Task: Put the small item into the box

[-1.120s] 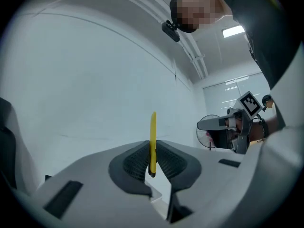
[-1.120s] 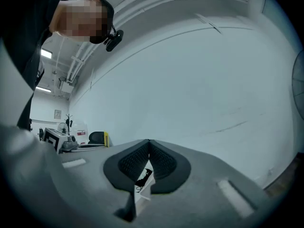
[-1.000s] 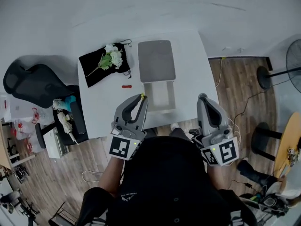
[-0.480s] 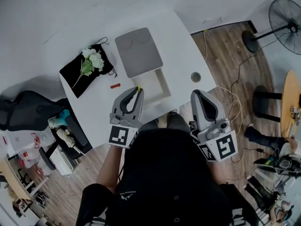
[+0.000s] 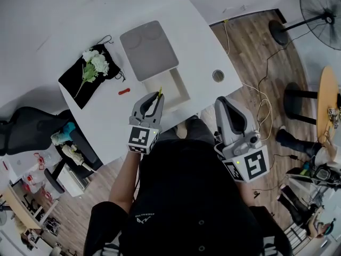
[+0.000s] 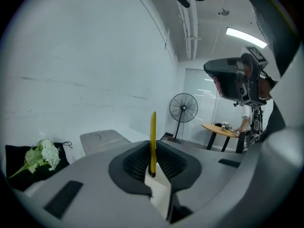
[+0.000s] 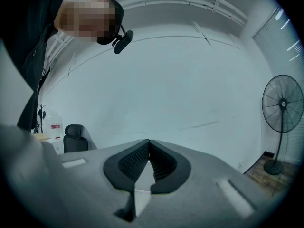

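My left gripper [image 5: 157, 98] is shut on a thin yellow strip [image 6: 153, 141] that sticks up from between the jaws [image 5: 159, 93]. It hangs just at the near left edge of the open white box [image 5: 176, 88] on the white table [image 5: 106, 116]. The box's grey lid [image 5: 148, 49] lies flat beyond it. A small red item [image 5: 123, 92] lies on the table left of the box. My right gripper [image 5: 220, 101] is shut with nothing in it, held off the table's near right edge and pointing at the wall [image 7: 152, 89].
A black cloth [image 5: 85, 78] with white flowers [image 5: 94, 62] lies at the table's far left. A round grommet [image 5: 218, 76] sits near the right edge. A black office chair [image 5: 26, 129] stands left of the table, a floor fan [image 5: 318, 4] and cables to the right.
The head view has swung, so the table sits more tilted and further left. My left gripper with the yellow strip has come closer to the box's near edge. The right gripper stays off the table.
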### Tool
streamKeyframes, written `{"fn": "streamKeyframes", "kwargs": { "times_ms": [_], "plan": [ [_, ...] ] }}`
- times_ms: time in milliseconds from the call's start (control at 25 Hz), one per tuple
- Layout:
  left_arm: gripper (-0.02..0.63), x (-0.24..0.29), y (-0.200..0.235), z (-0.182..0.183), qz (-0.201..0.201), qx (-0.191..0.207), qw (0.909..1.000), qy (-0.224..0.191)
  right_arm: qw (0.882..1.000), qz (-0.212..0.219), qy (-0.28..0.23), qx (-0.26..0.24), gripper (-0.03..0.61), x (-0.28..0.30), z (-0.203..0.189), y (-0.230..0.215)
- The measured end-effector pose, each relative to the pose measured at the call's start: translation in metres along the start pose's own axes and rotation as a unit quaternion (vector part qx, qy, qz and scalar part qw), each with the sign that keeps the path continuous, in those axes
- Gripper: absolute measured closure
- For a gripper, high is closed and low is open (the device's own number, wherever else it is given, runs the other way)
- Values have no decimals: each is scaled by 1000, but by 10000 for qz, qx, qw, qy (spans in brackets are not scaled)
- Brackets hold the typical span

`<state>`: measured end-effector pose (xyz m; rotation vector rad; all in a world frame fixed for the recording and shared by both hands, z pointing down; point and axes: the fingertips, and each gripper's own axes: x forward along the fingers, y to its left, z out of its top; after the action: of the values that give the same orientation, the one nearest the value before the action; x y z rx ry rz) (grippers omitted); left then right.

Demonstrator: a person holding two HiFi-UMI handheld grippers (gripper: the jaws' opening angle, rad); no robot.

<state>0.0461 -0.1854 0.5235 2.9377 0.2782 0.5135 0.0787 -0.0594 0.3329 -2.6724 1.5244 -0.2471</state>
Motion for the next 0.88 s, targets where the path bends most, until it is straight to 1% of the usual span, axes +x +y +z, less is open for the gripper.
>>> {"fn": "streamKeyframes", "kwargs": {
  "times_ms": [400, 600, 880],
  "plan": [
    [572, 25, 4, -68, -215, -118, 9960, 856, 9997, -213, 104, 3, 574, -6, -2, -8],
    [572, 37, 6, -85, -274, -231, 9931, 1115, 9995, -267, 162, 7, 574, -6, -4, -12],
    [572, 53, 7, -101, -306, -382, 9872, 1517, 9996, -226, 180, 42, 574, -5, -5, -8]
  ]
}}
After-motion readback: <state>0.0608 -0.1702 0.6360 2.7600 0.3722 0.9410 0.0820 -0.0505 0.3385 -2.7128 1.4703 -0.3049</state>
